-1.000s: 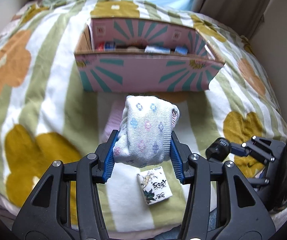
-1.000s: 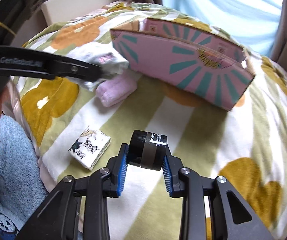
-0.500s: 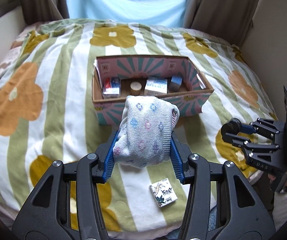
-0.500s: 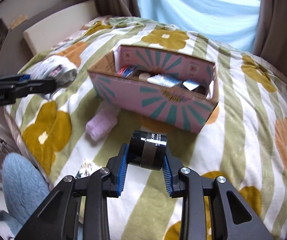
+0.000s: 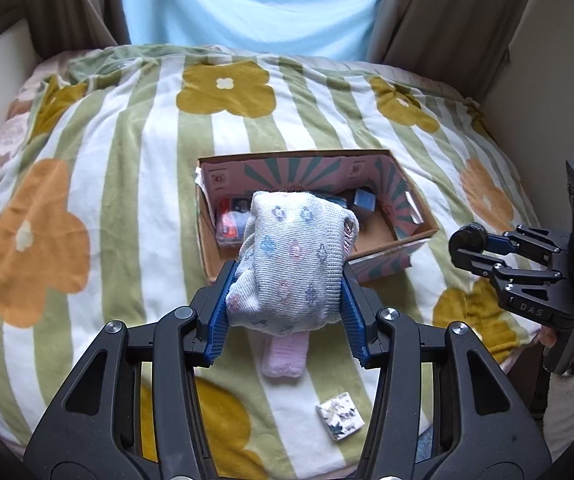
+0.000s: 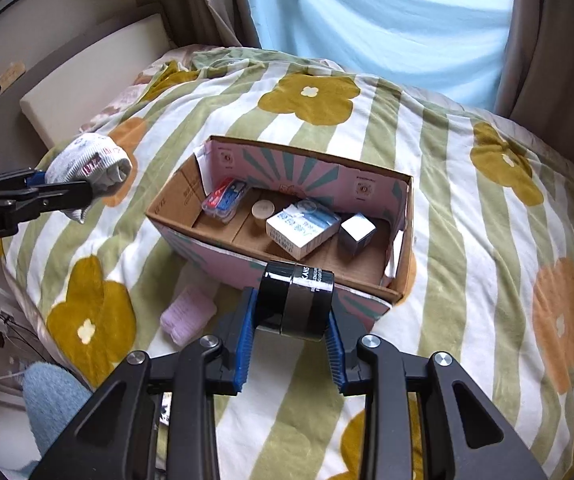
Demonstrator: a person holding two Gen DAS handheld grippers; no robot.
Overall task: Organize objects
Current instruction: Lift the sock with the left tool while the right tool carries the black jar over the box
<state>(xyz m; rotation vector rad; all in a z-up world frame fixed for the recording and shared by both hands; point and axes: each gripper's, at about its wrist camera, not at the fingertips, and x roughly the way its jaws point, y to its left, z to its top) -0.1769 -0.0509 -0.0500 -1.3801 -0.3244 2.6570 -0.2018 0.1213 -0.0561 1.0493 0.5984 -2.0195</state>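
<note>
My left gripper [image 5: 285,304] is shut on a rolled white patterned sock [image 5: 293,260], held high above the bed in front of the pink cardboard box [image 5: 383,266]. The sock also shows in the right wrist view [image 6: 87,164]. My right gripper [image 6: 291,340] is shut on a black jar [image 6: 295,300], held above the box's near wall [image 6: 223,256]. The jar shows at the right of the left wrist view [image 5: 469,240]. The box holds a red-blue packet [image 6: 223,200], a round lid [image 6: 263,210], a white-blue carton [image 6: 303,230] and a silver cube [image 6: 357,232].
A pink folded cloth [image 5: 285,354] and a small printed packet [image 5: 341,416] lie on the striped flower blanket [image 5: 87,184] in front of the box. Curtains [image 6: 387,20] hang behind the bed. A white ledge [image 6: 87,80] runs along the left side.
Both grippers have risen and now look down into the box. Each still holds its object. The box interior has come fully into view.
</note>
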